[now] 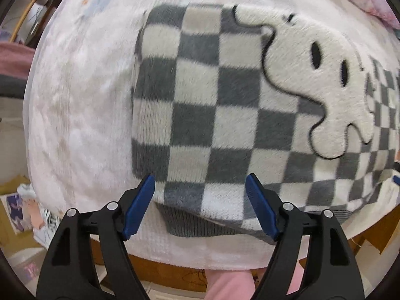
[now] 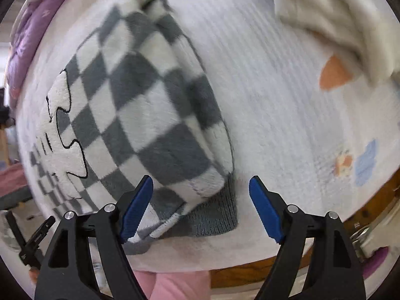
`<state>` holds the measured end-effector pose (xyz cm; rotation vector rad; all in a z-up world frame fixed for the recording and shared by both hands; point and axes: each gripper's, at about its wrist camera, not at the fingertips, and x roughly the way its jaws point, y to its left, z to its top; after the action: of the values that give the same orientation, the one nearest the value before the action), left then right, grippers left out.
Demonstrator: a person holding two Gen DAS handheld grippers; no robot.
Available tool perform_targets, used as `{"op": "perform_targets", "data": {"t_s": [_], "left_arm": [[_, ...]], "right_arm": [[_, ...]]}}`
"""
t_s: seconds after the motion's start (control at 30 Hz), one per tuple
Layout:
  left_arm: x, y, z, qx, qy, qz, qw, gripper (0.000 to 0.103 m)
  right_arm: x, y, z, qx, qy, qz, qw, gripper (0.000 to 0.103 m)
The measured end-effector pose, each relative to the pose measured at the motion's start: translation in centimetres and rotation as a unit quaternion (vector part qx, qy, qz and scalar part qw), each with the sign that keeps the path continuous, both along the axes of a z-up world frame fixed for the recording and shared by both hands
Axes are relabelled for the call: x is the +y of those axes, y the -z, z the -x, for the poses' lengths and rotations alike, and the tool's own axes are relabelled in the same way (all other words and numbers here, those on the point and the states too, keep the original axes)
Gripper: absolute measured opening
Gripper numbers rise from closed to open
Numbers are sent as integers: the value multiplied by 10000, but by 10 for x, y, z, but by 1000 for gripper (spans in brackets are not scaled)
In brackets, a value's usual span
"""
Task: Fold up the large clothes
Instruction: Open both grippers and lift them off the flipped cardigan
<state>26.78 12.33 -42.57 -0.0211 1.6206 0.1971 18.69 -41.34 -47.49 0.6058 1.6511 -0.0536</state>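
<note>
The fluffy grey-and-white checkered sweater with a cream ghost patch lies folded on the white fleece-covered bed, with the left gripper and right gripper above its six o'clock hem, jaws wide, holding nothing.

I am looking down at a bed whose white fleecy cover is spreading to a wooden edge nearest me. A folded grey-and-white checkered sweater is lying flat on it, with a cream cloth and a lilac quilt resting towards the far side.
</note>
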Motion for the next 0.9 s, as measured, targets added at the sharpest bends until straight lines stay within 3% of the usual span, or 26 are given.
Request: {"op": "perform_targets", "data": {"t_s": [0.17,0.27,0.3,0.4,0.43,0.63,0.77,0.9], "left_arm": [[2,-7,-1,-8,165,-133,9998,79],[-5,-11,-1,90,86,-86,9999,79],[-3,-8,1,119,80,-103,9998,79],[-12,-10,4,160,112,-113,9997,79],[-16,-9,6,177,97,-2,9998,79],[-32,5,-7,149,-95,646,9978,79],[-48,7,-37,3,-128,1023,9947,79],[-64,0,-78,-232,147,1083,9937,79]], "right_arm": [[-29,27,16,-16,562,-1065,9927,76],[-42,52,28,30,957,-1568,9830,80],[-47,55,28,-76,1143,-1724,9783,86],[-55,59,25,-328,1519,-2174,9636,87],[-56,58,17,-464,1514,-2355,9589,87],[-43,48,-52,-850,886,-2589,9581,86],[3,72,-79,-704,368,-2686,9600,86],[20,58,-63,-544,141,-2687,9616,79]]}}
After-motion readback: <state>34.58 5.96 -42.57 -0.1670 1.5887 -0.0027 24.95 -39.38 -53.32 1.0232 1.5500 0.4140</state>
